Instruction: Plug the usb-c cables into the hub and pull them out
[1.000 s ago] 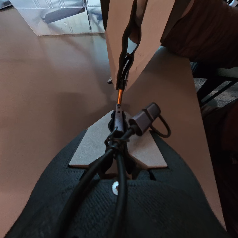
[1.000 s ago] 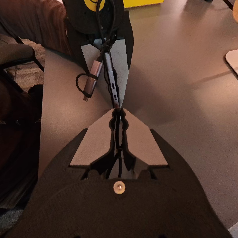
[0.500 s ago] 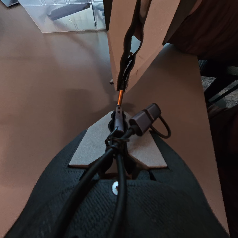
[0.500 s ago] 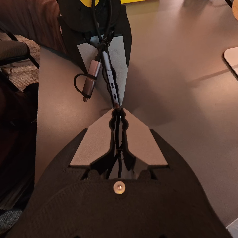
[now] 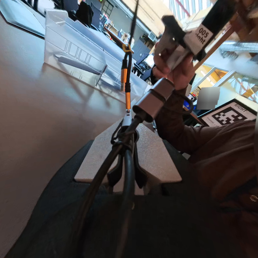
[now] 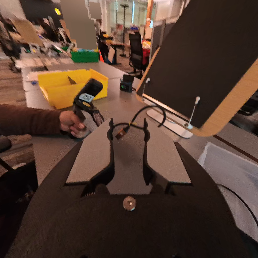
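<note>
The grey bench (image 6: 120, 106) fills the middle of the right wrist view, with a dark wood-edged board (image 6: 202, 62) leaning at the upper right, a yellow bin (image 6: 62, 89) at centre left and a clear plastic tray (image 5: 78, 55) in the upper left of the left wrist view.

The right claw (image 6: 127, 125) stands wide, nothing between its fingers (image 6: 95, 150). Just beyond its tips a black usb-c cable (image 6: 148, 108) loops in the air, and its loose orange plug (image 6: 121, 133) shows in the gap between the fingertips, touching neither.

At centre left of that view a hand (image 6: 71, 122) grips the handle of the other tool.

In the left wrist view the left claw (image 5: 129, 125) is closed on the slim grey hub (image 5: 127, 118), which juts from the fingertips at frame centre. An orange usb-c plug (image 5: 127, 101) stands upright in the hub's far end, its cable rising to the top of the frame. The second orange plug (image 5: 123, 78) hangs beside it, free. The hub's own grey connector (image 5: 153, 103) sticks out to the right of the tips, its black cord running back between the fingers.
</note>
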`<state>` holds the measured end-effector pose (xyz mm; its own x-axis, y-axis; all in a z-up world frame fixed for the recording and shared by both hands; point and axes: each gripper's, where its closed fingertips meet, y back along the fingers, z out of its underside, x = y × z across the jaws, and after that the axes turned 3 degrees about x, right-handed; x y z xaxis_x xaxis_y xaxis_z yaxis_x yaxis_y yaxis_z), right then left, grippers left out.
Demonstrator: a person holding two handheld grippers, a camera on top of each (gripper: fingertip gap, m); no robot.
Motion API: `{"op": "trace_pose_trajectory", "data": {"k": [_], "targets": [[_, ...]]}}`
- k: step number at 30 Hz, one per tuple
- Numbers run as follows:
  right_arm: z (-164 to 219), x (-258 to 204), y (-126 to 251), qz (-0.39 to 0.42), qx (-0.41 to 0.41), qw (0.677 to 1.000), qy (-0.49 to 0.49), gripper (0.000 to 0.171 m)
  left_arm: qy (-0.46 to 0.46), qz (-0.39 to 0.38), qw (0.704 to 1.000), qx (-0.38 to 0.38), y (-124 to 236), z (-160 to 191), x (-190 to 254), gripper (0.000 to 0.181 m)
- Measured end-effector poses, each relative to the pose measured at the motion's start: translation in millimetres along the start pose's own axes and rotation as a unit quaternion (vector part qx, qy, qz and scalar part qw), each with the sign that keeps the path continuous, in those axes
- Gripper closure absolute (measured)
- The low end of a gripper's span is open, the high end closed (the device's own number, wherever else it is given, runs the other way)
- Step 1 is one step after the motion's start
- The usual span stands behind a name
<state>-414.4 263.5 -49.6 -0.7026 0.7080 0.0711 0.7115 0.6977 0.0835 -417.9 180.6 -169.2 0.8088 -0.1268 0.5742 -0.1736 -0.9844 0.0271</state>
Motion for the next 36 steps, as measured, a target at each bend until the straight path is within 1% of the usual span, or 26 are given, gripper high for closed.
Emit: {"op": "trace_pose_trajectory", "data": {"k": [2,4,6,8,10,13,14,15,16,17,19,24,28,31,32,34,35,36], "targets": [[14,-2,-4,0.004,-0.038,0.999,0.003,0.132,-0.001,0.002,1.000,0.005,2,-2,1,0.174],[27,-16,-14,-0.041,-0.065,0.997,-0.021,0.134,-0.008,0.008,1.000,0.016,3,-6,5,0.175],[44,-32,-28,-0.096,-0.084,0.989,-0.069,0.133,-0.013,0.014,0.999,0.029,5,-12,9,0.174],[60,-42,-45,-0.131,-0.094,0.981,-0.109,0.135,-0.008,0.023,0.999,0.037,6,-15,12,0.174],[71,-45,-61,-0.140,-0.092,0.977,-0.128,0.133,0.004,0.036,0.999,0.041,7,-16,15,0.174],[67,-53,-74,-0.164,-0.051,0.972,-0.161,0.130,0.006,0.045,0.999,0.022,4,-9,18,0.174],[70,-55,-77,-0.171,-0.052,0.969,-0.169,0.134,0.007,0.049,0.999,0.014,2,-6,20,0.174],[74,-56,-79,-0.172,-0.057,0.969,-0.170,0.145,0.007,0.052,0.999,0.007,0,-3,22,0.174],[77,-58,-81,-0.176,-0.061,0.968,-0.167,0.152,0.006,0.053,0.999,0.002,-2,0,23,0.174],[78,-62,-80,-0.190,-0.061,0.965,-0.168,0.163,0.005,0.049,0.999,-0.003,-4,2,22,0.174],[76,-67,-78,-0.211,-0.061,0.960,-0.172,0.167,0.007,0.048,0.999,-0.006,-4,4,21,0.174],[68,-66,-77,-0.209,-0.044,0.962,-0.171,0.168,-0.032,0.028,0.999,0.002,-2,-3,21,0.174],[59,-68,-77,-0.203,-0.021,0.965,-0.166,0.168,-0.036,0.033,0.999,0.009,1,-9,27,0.174],[55,-67,-78,-0.203,-0.002,0.963,-0.179,0.168,-0.041,0.032,0.998,0.020,3,-13,28,0.176],[50,-61,-77,-0.192,0.019,0.963,-0.190,0.168,-0.041,0.030,0.999,0.017,3,-12,28,0.176],[29,-29,-61,-0.156,0.087,0.960,-0.218,0.169,-0.057,0.012,0.998,-0.033,1,8,21,0.174],[19,-14,-49,-0.145,0.111,0.957,-0.225,0.169,-0.051,0.016,0.998,-0.038,-1,13,21,0.174],[14,-5,-39,-0.142,0.120,0.957,-0.223,0.169,-0.041,0.026,0.998,-0.030,-4,13,23,0.174]]}}
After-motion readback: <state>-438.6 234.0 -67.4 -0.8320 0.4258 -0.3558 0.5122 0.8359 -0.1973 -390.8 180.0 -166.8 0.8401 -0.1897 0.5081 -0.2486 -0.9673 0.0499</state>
